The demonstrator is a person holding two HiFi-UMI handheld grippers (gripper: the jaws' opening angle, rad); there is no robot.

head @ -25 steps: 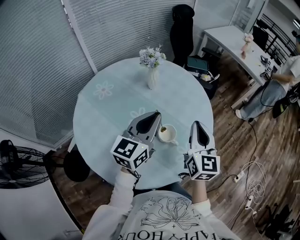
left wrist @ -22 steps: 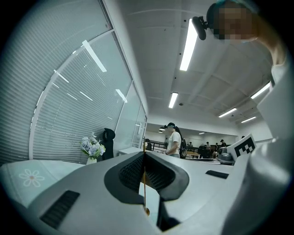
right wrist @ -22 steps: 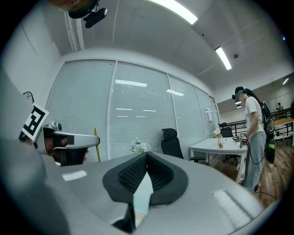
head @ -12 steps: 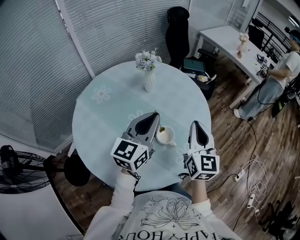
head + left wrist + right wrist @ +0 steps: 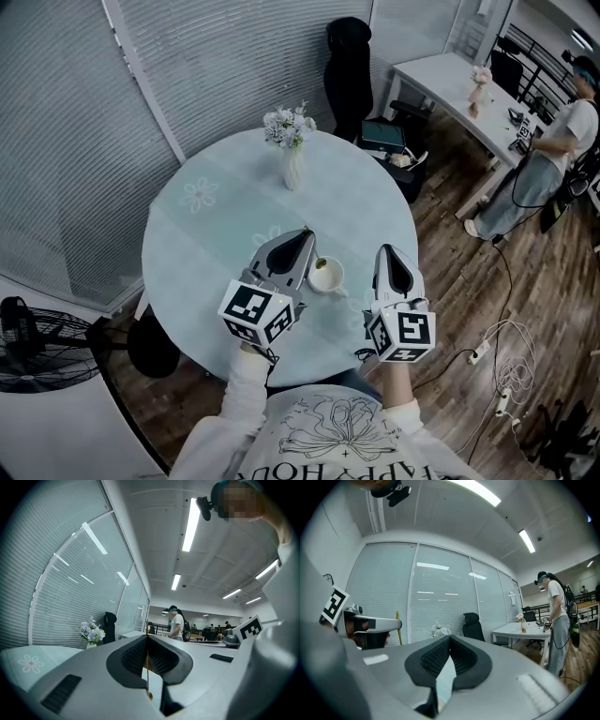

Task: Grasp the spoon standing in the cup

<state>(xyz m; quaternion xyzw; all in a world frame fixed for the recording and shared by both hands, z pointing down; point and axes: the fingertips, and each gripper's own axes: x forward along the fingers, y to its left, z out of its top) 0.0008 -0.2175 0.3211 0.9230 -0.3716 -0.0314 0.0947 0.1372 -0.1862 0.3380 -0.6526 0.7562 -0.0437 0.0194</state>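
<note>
Your desk (image 5: 187, 253) is pale mint, printed with white daisy shapes. The cup (image 5: 327, 277) is white and the spoon (image 5: 147, 667) is gold. Your left gripper (image 5: 307, 235) and right gripper (image 5: 388, 251) are both light grey with black ribbed pads (image 5: 132, 657), and each bears a cube (image 5: 256, 312) of black-and-white square markers. The vase (image 5: 292, 172) is white, its flowers (image 5: 287, 126) white and pale lilac. The floor (image 5: 459, 281) shows dark brown planks, the blinds (image 5: 66, 141) are grey with fine horizontal stripes, and the chair (image 5: 349, 66) is black.
</note>
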